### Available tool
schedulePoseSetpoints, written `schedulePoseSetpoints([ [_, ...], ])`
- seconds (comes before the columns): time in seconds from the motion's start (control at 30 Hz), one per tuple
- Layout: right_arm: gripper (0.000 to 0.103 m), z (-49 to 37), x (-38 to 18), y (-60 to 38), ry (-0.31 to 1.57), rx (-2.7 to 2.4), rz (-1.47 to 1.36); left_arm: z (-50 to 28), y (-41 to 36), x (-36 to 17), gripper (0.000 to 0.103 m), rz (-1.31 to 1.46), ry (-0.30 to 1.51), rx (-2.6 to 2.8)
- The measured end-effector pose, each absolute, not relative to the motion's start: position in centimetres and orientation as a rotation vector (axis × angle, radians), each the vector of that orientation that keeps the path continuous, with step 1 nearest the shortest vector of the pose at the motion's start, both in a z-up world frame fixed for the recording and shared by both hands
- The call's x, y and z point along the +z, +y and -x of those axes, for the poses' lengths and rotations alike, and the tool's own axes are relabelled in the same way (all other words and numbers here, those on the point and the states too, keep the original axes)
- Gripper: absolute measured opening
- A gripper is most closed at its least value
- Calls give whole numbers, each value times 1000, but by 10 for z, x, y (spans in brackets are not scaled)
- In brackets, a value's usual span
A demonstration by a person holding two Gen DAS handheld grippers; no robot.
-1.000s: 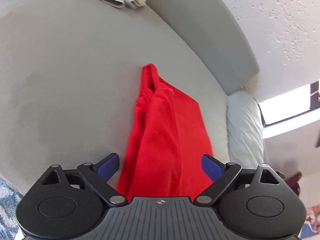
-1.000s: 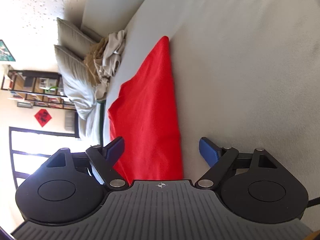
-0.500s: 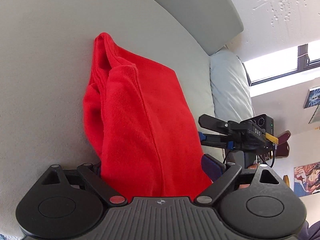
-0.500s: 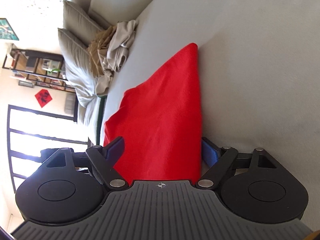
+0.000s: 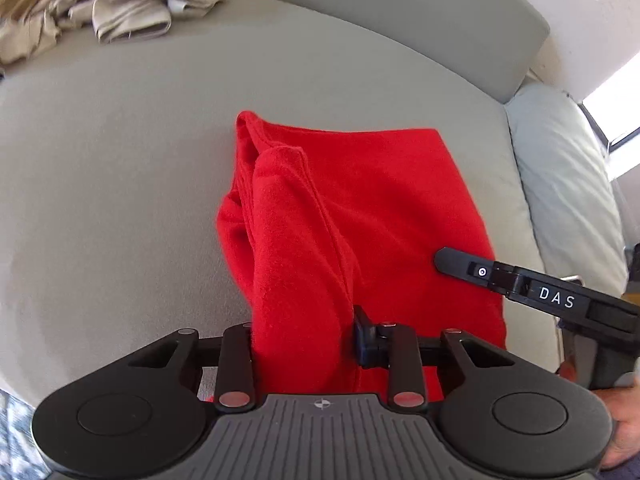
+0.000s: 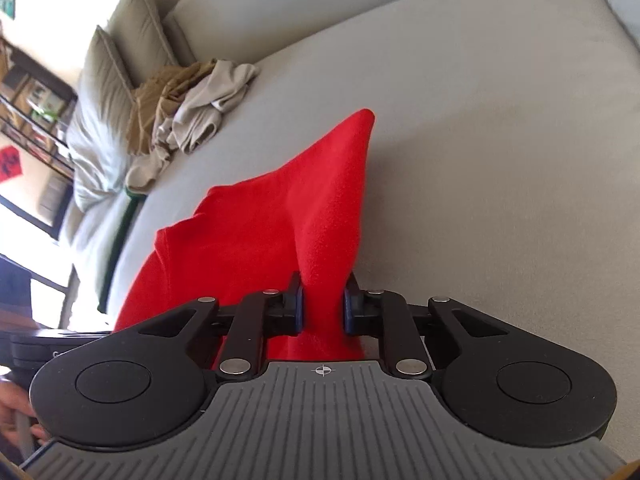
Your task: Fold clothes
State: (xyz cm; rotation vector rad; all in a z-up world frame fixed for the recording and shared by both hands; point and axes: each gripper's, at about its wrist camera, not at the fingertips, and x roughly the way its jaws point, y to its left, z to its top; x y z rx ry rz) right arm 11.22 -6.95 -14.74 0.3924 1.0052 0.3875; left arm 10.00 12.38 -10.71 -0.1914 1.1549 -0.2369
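A second ago both claws stood wide apart over the red garment (image 5: 380, 208); now each is closing with the cloth bunched between its pads. The left claw (image 5: 302, 336) pinches a thick rolled fold at the garment's near edge, and the right claw (image 6: 322, 308) squeezes a narrower ridge of the same cloth, its dark blue pads pressed against the fabric on both sides. The views have also swung: the right claw, marked "DAS", has come further into the left wrist view over the garment's right side (image 5: 520, 284), with part of a hand (image 5: 624, 420) below it.

The garment is a soft, fuzzy, fleece-like fabric, bright red, with a stitched seam running along the lifted fold. From the left it reads as a rough rectangle lying flat behind the raised near edge; from the right it tapers to a point at its far end.

It lies on a pale grey mattress (image 5: 120, 160) with a smooth, matte cover and a padded grey headboard (image 5: 400, 12) behind. A heap of crumpled beige and tan clothes (image 6: 188, 120) sits at the far end, well apart from the garment, beside grey pillows (image 6: 116, 60). Beyond are a white textured wall, a bright window and a dark shelf (image 6: 28, 96).
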Motion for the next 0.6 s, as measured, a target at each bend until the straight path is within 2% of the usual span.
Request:
schedulePoseSetpoints([
  [0.17,18,-76,-105,-80,941,278,-344,-73,88,-70,27,92,1073,-295],
  [0.4,18,14,-56,-175,865,196,-455,-7,27,-30,28,46,989,-503],
  [0.6,18,91,-38,-273,798,-12,-519,22,-89,-22,28,-66,948,-677],
])
